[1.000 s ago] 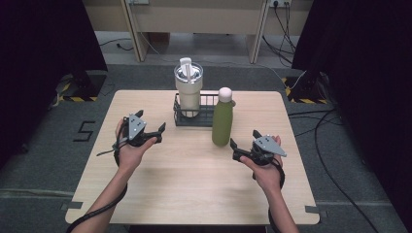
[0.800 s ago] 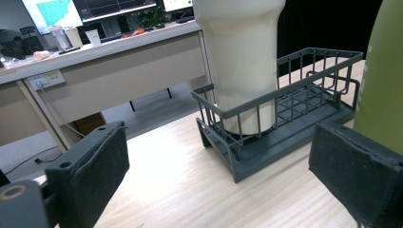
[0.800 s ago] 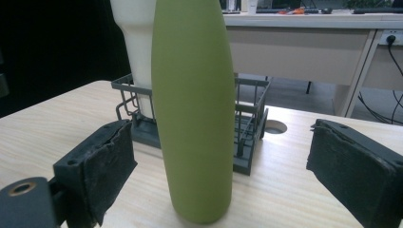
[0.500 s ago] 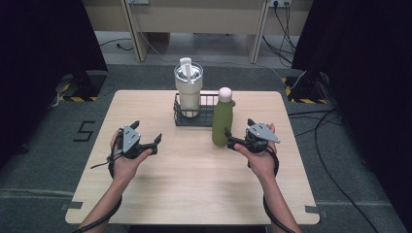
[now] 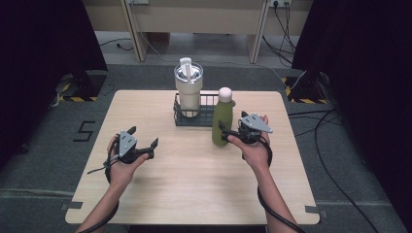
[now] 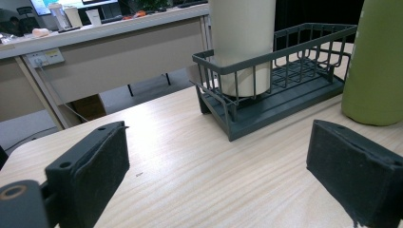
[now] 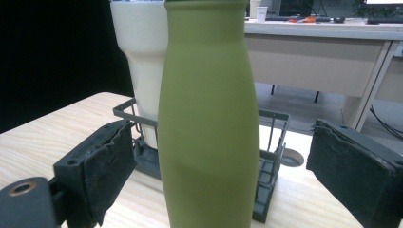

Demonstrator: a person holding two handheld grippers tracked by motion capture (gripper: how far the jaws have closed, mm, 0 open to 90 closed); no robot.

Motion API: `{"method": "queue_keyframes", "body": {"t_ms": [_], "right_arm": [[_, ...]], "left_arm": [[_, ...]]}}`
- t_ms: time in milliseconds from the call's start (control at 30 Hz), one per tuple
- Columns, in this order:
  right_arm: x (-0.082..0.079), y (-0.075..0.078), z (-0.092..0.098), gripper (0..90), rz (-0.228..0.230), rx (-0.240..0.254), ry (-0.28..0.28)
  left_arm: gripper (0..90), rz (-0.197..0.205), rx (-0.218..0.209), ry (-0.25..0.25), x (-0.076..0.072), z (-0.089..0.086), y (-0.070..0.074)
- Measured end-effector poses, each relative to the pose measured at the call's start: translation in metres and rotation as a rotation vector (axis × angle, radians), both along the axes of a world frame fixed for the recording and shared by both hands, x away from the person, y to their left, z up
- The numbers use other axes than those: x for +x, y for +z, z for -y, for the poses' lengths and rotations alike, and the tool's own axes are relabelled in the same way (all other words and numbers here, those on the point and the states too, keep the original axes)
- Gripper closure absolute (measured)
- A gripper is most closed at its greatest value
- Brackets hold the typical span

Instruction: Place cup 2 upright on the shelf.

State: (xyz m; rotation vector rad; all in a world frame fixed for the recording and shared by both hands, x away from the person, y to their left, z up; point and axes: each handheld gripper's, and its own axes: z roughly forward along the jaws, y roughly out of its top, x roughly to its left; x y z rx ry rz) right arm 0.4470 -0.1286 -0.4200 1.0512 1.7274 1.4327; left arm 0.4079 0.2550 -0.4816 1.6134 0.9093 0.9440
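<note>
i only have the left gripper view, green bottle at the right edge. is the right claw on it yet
Observer: Not yet. In the right gripper view the green bottle stands between the right claw's open pads, with gaps on both sides.
Operator: is the bottle in the basket or outside it
Observer: Outside. From the high view it stands on the table, at the front right of the wire basket.
Operator: i only see the bottom of the cream cup, whats on top
Observer: The high view shows the cream tumbler capped with a lid; it sits in the basket's left end.
</note>
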Motion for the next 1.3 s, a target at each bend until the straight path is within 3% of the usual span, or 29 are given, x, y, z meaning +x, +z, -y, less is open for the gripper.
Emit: {"method": "queue_keyframes", "body": {"t_ms": [400, 833, 1300], "right_arm": [[0.021, -0.007, -0.013, 8.0, -0.012, -0.04, 0.008], [0.033, -0.018, -0.026, 9.5, -0.01, -0.042, 0.014], [0.042, -0.026, -0.03, 21.1, -0.002, -0.055, -0.016]], "left_arm": [[5.7, -0.001, -0.008, 0.0, 0.0, -0.002, 0.0], [6.0, -0.007, -0.014, 0.005, 0.001, -0.006, -0.001], [6.4, -0.016, -0.013, -0.007, 0.002, -0.006, -0.004]]}}
